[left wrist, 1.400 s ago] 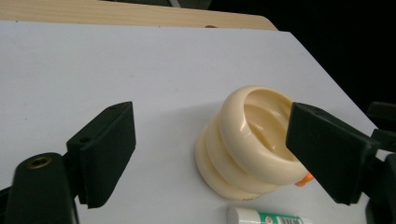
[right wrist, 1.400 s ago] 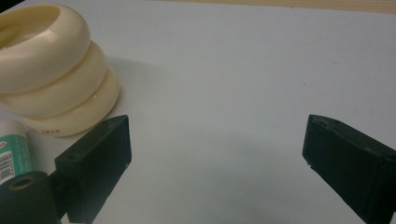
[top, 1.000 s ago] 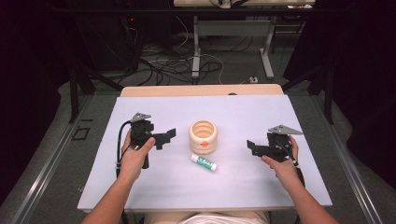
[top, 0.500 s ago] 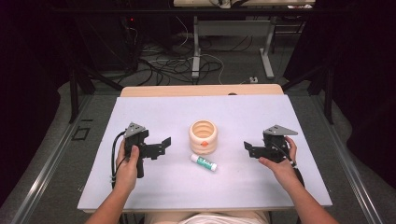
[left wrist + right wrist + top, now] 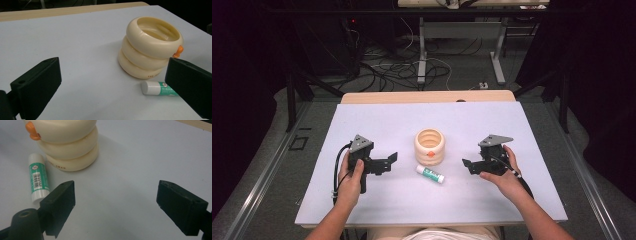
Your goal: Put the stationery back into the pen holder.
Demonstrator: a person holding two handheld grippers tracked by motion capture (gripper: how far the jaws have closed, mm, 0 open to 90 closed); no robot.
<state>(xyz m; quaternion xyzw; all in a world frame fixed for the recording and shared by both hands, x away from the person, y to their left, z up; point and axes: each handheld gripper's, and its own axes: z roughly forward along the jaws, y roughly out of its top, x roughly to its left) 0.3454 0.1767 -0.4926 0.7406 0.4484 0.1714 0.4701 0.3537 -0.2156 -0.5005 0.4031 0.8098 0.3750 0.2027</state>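
Table (image 5: 362,210): 1 cup (image 5: 429,146), 1 gluestick (image 5: 430,174), 2 claws.

Green-white glue stick (image 5: 430,174) lies flat just beside upright cream ringed cup (image 5: 429,146).

A white-topped table (image 5: 362,125) carries a cream ringed cup (image 5: 430,146) beside a glue stick (image 5: 430,174).

High cam overhead; tool cams close, share cup (image 5: 150,47)
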